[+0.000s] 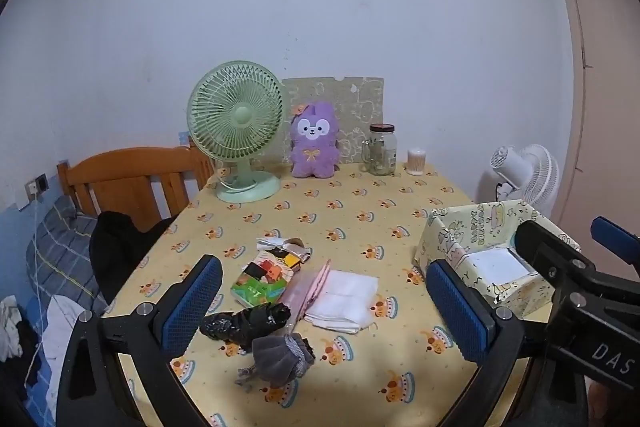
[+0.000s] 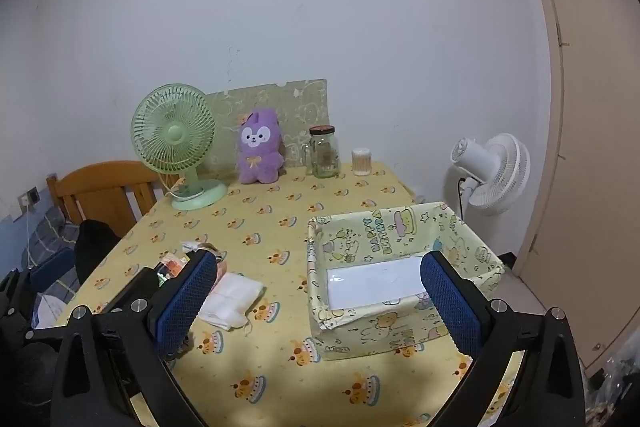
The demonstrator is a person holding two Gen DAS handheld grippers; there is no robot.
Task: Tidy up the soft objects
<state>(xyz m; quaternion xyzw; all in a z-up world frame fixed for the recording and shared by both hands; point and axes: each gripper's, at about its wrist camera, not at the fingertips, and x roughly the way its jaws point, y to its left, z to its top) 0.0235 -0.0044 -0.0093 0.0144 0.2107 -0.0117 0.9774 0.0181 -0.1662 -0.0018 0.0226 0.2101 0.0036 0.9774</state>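
Both jaws are held wide apart on the left hand-held gripper [image 1: 324, 311] and the right hand-held gripper [image 2: 320, 303] (nothing gripped). The soft items [image 1: 304, 291] are piled on the surface [image 1: 360, 211], left of the fabric box [image 2: 400, 267].

A green desk fan [image 1: 236, 131] stands at the far left of the tabletop [image 1: 360, 211], which wears a yellow cloth with a cake print. Right of the fan a glass jar [image 1: 382, 149] and a small tub of cotton swabs [image 1: 416, 161] stand close together. Left of the fan a wooden headboard [image 1: 132, 179] shows; far right of it, a white fan [image 2: 494, 171] stands off the tabletop.
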